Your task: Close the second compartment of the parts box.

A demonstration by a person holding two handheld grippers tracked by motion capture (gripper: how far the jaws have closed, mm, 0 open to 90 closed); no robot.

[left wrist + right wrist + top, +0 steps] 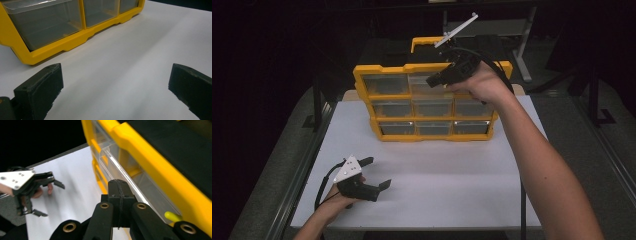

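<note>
A yellow organiser (362, 75) with three rows of clear drawers stands upright at the back of the white table (437, 185). My right gripper (433, 80) hovers at its top row, in front of the middle drawer (419, 82), jaws shut with nothing between them. In the right gripper view the shut jaws (119, 188) point along the clear rim of a top drawer (117, 162), which stands slightly out of the frame; a small yellow piece (172, 215) lies inside it. My left gripper (379, 172) rests open near the table's front left, empty (115, 87).
The organiser's yellow carrying handle (424, 42) rises behind its top. The bottom-row drawers (47, 25) face my left gripper across bare white tabletop. Dark floor and a metal frame (524, 45) surround the table.
</note>
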